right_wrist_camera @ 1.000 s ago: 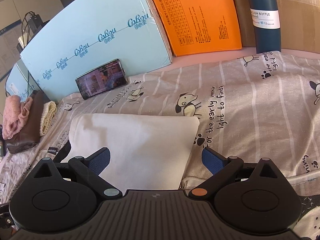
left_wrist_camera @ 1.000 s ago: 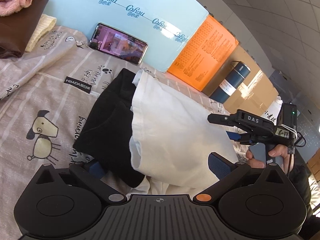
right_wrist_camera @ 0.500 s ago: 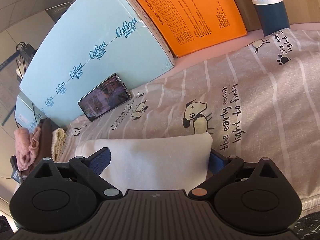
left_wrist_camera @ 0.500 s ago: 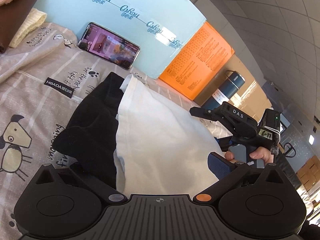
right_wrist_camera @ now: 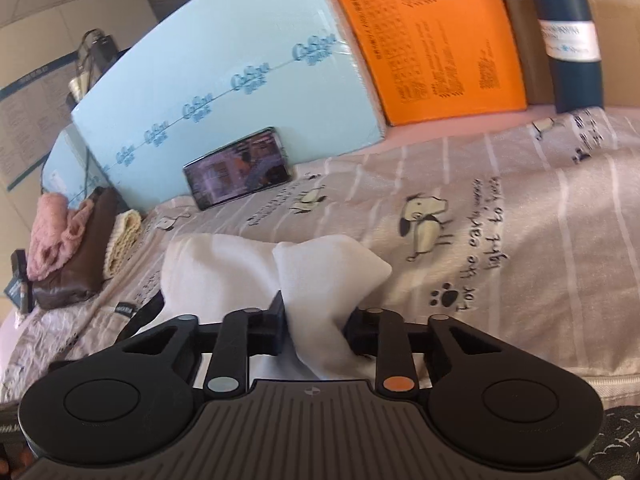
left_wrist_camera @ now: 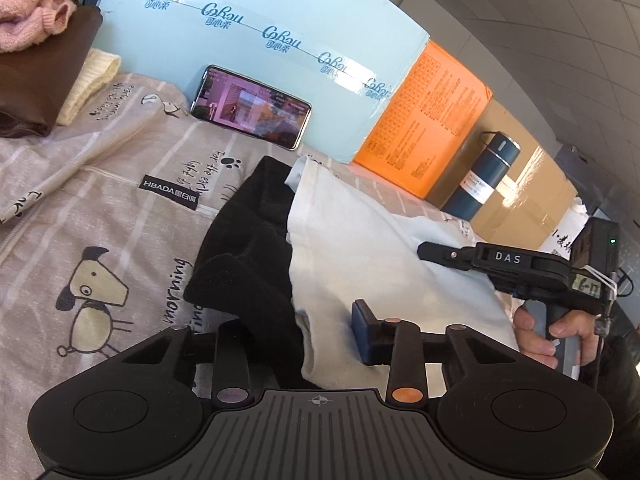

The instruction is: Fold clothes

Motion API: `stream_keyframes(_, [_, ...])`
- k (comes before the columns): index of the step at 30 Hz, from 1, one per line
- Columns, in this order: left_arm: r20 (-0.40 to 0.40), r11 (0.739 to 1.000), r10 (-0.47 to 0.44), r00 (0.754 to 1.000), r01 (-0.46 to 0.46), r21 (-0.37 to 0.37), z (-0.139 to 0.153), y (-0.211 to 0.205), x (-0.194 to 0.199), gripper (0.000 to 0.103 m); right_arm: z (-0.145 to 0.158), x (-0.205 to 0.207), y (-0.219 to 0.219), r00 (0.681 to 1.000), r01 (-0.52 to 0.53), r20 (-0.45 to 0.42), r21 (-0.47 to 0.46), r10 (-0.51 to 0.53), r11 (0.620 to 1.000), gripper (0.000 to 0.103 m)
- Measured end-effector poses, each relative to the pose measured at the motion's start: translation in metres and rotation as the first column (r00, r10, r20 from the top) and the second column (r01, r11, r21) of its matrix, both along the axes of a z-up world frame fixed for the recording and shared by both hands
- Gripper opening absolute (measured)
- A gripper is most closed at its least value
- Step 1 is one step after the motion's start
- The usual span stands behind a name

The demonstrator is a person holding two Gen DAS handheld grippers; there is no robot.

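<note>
Both grippers clamped on white garment (left_wrist_camera: 372, 248): left gripper (left_wrist_camera: 296, 332) near black cloth (left_wrist_camera: 244, 256), right gripper (right_wrist_camera: 316, 320) bunching it.

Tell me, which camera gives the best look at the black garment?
The left wrist view: the black garment lies bunched beside the white cloth. The right wrist view shows only a dark sliver of it left of that cloth.

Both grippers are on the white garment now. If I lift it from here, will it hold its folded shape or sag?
Likely sag: the white garment bunches into soft puffs where the right gripper pinches it, so it looks limp. It seems light, draping loosely over the black garment. The left gripper appears to clamp both layers, so the black one may come along.
</note>
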State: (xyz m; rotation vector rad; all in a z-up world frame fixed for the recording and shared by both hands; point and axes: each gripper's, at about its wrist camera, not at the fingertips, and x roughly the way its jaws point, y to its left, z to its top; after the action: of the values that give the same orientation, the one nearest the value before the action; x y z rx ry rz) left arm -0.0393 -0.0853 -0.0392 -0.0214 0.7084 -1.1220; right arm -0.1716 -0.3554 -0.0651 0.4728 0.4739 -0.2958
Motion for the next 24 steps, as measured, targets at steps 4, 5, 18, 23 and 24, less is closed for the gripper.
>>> stream_keyframes(4, [0.084, 0.999, -0.014, 0.996, 0.010, 0.054, 0.005, -0.003, -0.006, 0.026, 0.018, -0.003, 0.028, 0.998, -0.045, 0.046, -0.170, 0.053, 0.984, 0.015])
stream_keyframes(5, [0.105, 0.998, -0.019, 0.994, 0.012, 0.067, 0.006, -0.004, -0.007, 0.024, 0.025, -0.006, 0.034, 0.996, -0.047, 0.070, -0.208, 0.063, 0.977, 0.014])
stream_keyframes(18, [0.423, 0.985, -0.175, 0.889, 0.157, 0.078, 0.044, -0.081, -0.041, 0.014, 0.100, -0.047, 0.036, 0.973, 0.118, 0.231, -0.414, -0.021, 0.903, 0.012])
stream_keyframes(23, [0.496, 0.968, -0.238, 0.835, 0.245, 0.053, 0.054, -0.151, -0.061, 0.015, 0.118, -0.084, 0.000, 0.946, 0.293, 0.271, -0.471, -0.179, 0.832, 0.012])
stream_keyframes(24, [0.504, 0.964, -0.251, 0.827, 0.262, 0.050, 0.054, -0.168, -0.068, 0.015, 0.119, -0.090, -0.009, 0.938, 0.327, 0.272, -0.487, -0.215, 0.810, 0.012])
